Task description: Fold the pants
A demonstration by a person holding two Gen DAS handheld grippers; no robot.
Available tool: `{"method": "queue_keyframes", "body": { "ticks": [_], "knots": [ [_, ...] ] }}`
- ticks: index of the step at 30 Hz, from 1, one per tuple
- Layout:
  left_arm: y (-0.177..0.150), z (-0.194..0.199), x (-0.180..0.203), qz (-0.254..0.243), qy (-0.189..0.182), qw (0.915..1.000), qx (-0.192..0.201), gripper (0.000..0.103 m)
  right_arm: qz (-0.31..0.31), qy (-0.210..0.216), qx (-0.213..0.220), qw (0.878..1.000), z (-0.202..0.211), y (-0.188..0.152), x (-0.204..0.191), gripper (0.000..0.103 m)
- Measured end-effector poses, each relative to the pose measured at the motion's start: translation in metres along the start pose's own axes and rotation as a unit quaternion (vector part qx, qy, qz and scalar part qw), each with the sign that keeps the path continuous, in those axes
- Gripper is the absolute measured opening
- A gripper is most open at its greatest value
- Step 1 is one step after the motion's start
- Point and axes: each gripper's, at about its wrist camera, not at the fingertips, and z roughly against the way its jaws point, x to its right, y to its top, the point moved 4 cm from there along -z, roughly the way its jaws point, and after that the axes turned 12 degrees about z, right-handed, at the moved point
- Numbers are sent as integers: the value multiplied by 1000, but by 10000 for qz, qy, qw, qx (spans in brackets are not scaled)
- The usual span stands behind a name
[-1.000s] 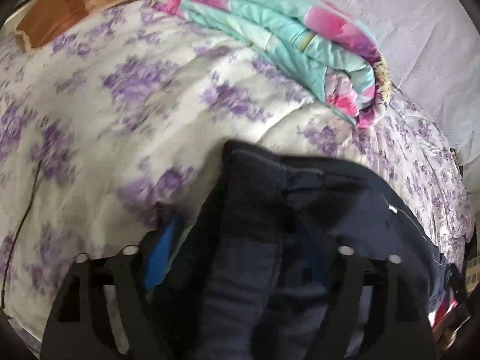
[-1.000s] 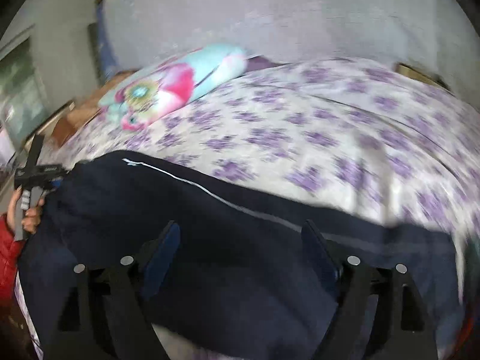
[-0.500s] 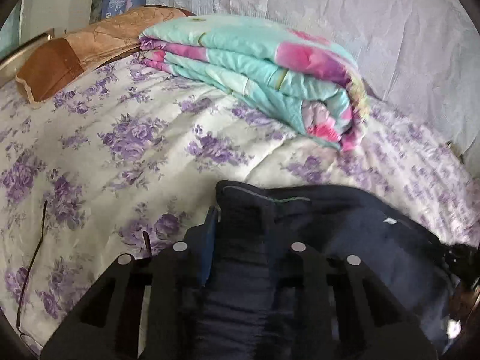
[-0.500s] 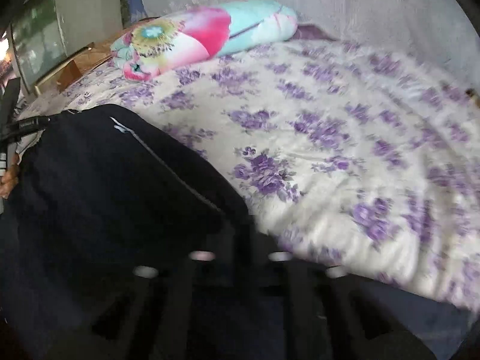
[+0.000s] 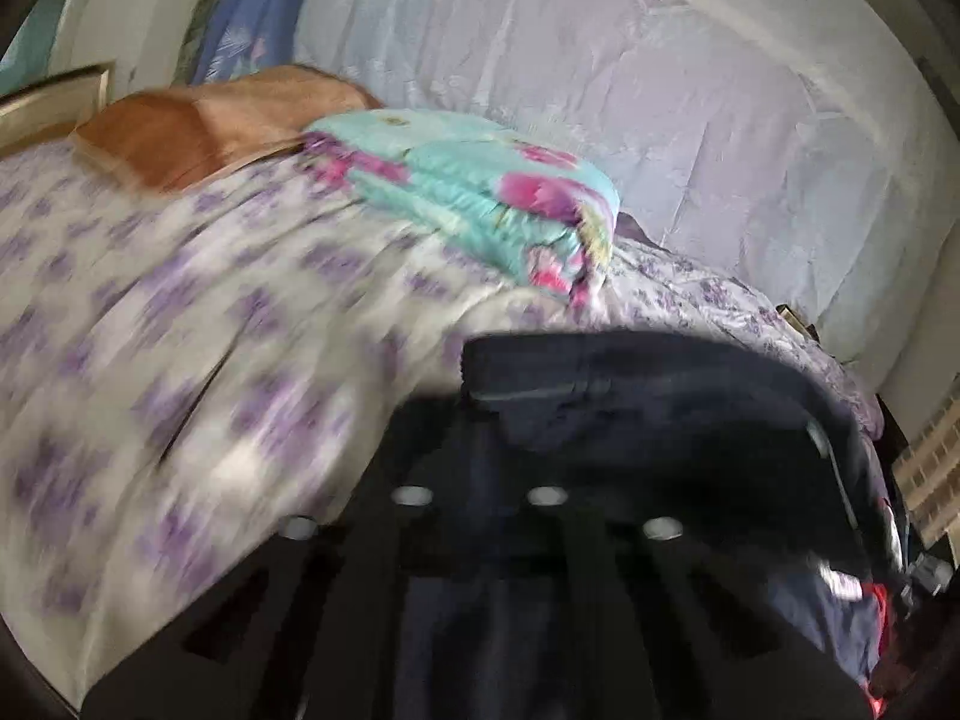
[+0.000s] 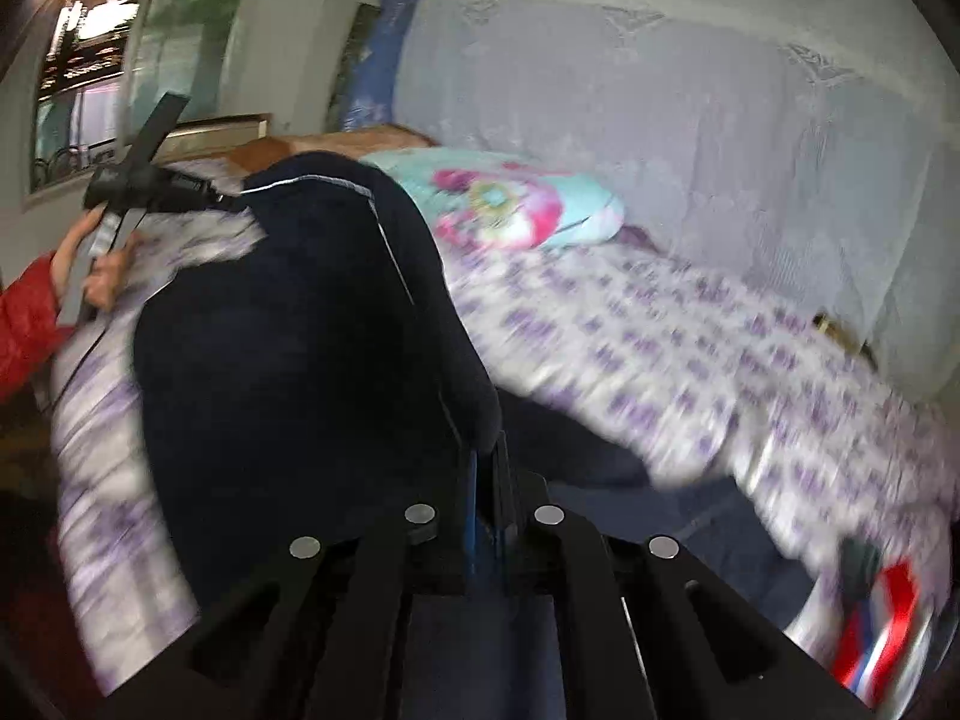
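Pants pinched in both tongs, L & R.

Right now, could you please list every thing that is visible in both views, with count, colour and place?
pants: one, dark navy, lifted over the bed, held by both grippers
folded quilt: one, turquoise and pink, far side of the bed
bedspread: one, white with purple flowers, covering the bed
pillow: one, orange-brown, far left corner
left gripper: black, shut on pants
right gripper: black, shut on pants
hand: one, red sleeve, holding the left gripper
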Motion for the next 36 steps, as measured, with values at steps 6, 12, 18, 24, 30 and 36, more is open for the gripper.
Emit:
{"method": "queue_keyframes", "body": {
  "ticks": [6,12,18,24,30,36],
  "knots": [
    [-49,22,-71,1272,-304,9886,-747,3,-324,397,-739,9960,-11,-70,-49,5],
    [-47,20,-38,1109,-564,9893,-767,41,-329,288,-707,9965,-14,-59,-46,5],
    [-50,-17,-34,1219,57,9861,-1123,53,-481,243,-646,9965,-9,-61,-50,5],
    [-45,-12,-36,1363,16,9870,-852,24,-548,203,-640,9962,-10,-59,-48,5],
    [-34,34,-32,1175,-125,9919,-464,22,-289,87,-272,9992,34,-36,-53,5],
    [-64,5,-68,1269,237,9849,-1154,28,-294,599,-917,9936,0,-75,-81,7]
  ]
}}
